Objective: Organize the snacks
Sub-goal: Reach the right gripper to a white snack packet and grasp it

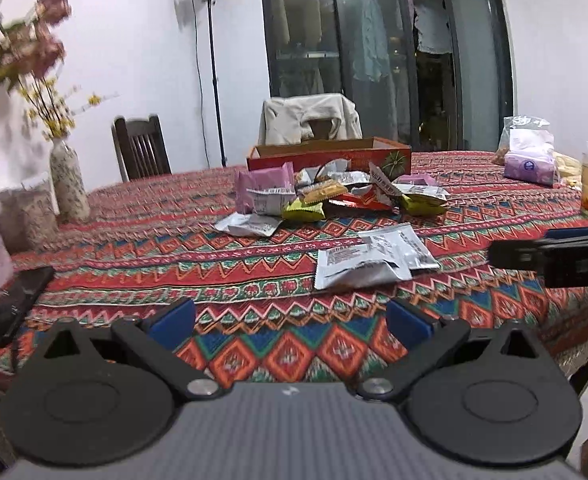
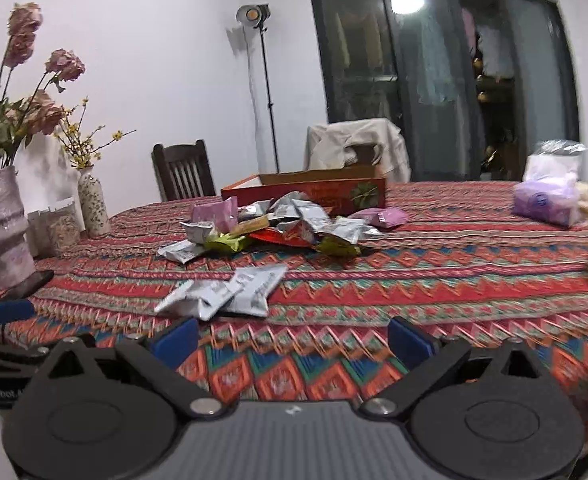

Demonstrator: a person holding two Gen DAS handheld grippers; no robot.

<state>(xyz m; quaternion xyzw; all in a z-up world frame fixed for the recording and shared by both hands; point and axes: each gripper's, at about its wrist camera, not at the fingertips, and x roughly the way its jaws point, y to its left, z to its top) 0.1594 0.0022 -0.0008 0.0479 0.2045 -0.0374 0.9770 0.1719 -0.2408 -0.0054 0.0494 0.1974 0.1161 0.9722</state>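
Snacks (image 1: 326, 196) lie heaped on the patterned surface (image 1: 253, 280) just before the red box (image 1: 330, 156); silver packets (image 1: 370, 260) sit nearer. Sorting looks barely begun. Left gripper (image 1: 291, 320) and right gripper (image 2: 291, 338) hover empty, jaws apart.

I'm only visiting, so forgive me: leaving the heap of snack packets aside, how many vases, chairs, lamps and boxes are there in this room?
Vases: 2, the tall vase and the small vase
Chairs: 2, the dark chair and the cloth-draped chair
Floor lamp: 1
Cardboard box: 1
Total: 6
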